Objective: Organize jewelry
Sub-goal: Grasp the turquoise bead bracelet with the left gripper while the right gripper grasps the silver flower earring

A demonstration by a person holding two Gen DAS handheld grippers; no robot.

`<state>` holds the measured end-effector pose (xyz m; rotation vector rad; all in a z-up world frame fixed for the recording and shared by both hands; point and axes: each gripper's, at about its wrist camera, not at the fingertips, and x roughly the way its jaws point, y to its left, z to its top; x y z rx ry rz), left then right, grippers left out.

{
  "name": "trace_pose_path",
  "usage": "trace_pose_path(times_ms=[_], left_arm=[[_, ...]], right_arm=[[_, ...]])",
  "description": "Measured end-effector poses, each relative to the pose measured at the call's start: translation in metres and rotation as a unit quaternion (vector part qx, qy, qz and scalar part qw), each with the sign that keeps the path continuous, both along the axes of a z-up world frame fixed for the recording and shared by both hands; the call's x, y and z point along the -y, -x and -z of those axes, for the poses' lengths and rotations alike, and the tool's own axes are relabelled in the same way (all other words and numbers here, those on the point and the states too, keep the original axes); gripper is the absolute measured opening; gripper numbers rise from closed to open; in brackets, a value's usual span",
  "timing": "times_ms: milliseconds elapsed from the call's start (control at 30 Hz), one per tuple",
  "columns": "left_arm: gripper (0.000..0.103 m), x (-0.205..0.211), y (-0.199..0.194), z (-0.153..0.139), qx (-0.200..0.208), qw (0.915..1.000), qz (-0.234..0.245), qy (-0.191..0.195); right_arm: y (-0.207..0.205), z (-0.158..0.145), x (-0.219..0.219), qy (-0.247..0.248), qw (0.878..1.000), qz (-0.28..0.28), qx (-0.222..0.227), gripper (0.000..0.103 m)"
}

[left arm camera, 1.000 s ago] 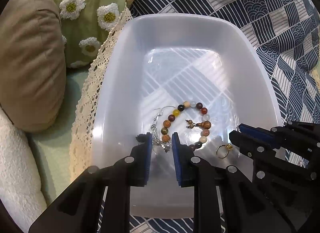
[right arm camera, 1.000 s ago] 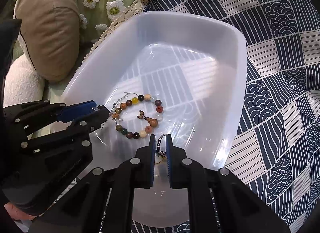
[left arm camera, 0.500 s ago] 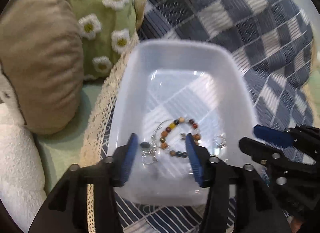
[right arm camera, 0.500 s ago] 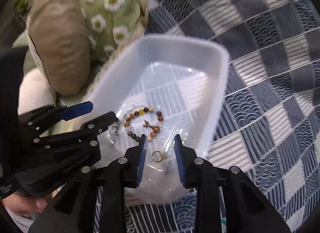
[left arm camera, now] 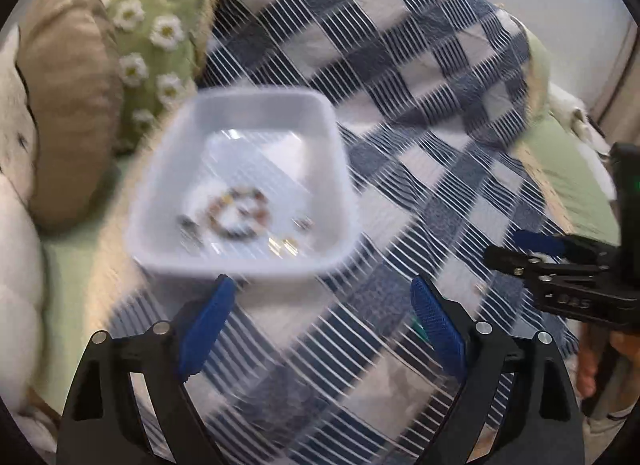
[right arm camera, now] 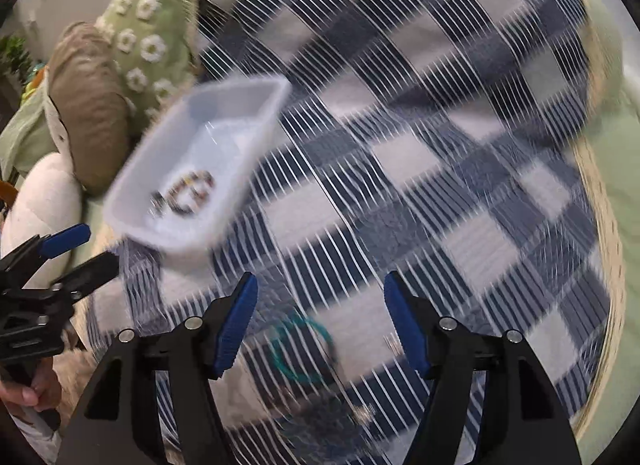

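Both my grippers have pulled back out of the tray since a second ago. Nearest me, my left gripper [left arm camera: 320, 305] and right gripper [right arm camera: 320, 321] are opening, nothing between their jaws, over bare checked blanket [right arm camera: 460, 153]. A teal ring [right arm camera: 302, 349] lies under the right one. Farther off, the white tray [left arm camera: 340, 169] holds the bead bracelet [left arm camera: 238, 213] and small blurred pieces, pillows [left arm camera: 72, 113] crowding its left edge.

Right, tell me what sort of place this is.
Most likely a bedroom or a sofa corner at home. A blue-and-white patterned quilt covers a soft surface, a green daisy cushion and a tan pillow are propped behind it, and a white plastic tray of jewelry sits on the quilt.
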<state>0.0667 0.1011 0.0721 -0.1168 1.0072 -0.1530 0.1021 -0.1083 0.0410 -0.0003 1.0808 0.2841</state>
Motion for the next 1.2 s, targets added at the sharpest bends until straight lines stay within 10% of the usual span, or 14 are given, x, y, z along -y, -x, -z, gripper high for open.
trace_pose_path(times_ms=[467, 767, 1000, 1200], left_arm=[[0.083, 0.09, -0.025, 0.079, -0.078, 0.9942, 0.039, -0.062], [0.056, 0.111, -0.037, 0.107, -0.108, 0.9889, 0.048, -0.09], [0.007, 0.111, -0.032, 0.105, -0.101, 0.989, 0.054, -0.094], [0.006, 0.098, -0.029, 0.093, -0.098, 0.992, 0.044, -0.066]], right_arm=[[0.01, 0.039, 0.052, -0.026, 0.997, 0.05, -0.059, 0.065], [0.008, 0.038, 0.063, -0.037, 0.996, 0.058, -0.062, 0.065], [0.007, 0.044, 0.058, -0.026, 0.996, 0.054, -0.071, 0.065], [0.0, 0.058, 0.054, -0.007, 0.995, 0.059, -0.082, 0.065]])
